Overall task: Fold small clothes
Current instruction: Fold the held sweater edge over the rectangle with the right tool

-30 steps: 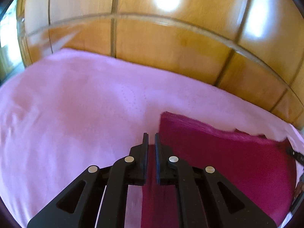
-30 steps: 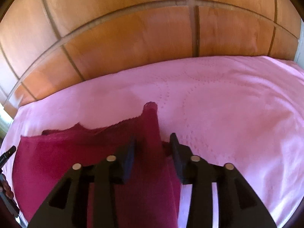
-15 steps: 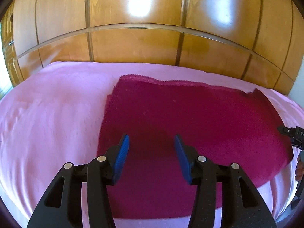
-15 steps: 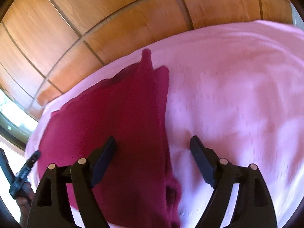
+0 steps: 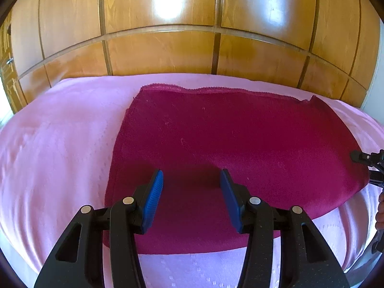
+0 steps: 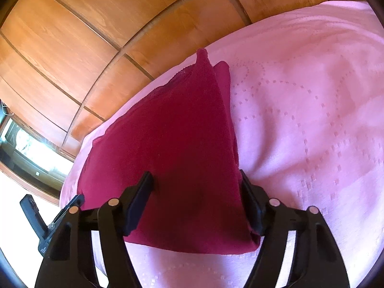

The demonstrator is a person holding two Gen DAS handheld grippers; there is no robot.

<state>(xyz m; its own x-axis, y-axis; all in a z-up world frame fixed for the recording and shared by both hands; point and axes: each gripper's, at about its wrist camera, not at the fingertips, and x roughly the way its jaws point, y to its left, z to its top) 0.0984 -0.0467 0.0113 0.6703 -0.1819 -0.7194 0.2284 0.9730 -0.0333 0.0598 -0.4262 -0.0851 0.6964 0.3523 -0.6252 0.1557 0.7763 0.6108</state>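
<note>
- Left tool [image 5: 190,187] hangs with its blue pads spread, nothing between them, above the near part of the crimson cloth [image 5: 240,144]
- Right tool [image 6: 195,199] is also spread, its jaws having just been closing a little; they straddle the cloth's right edge without pinching it
- The cloth lies folded flat on the pink bedspread [image 5: 55,148], before a wooden wardrobe [image 5: 168,48]
- It looks soft, light and limp; best pinched at corners or the doubled edge
</note>
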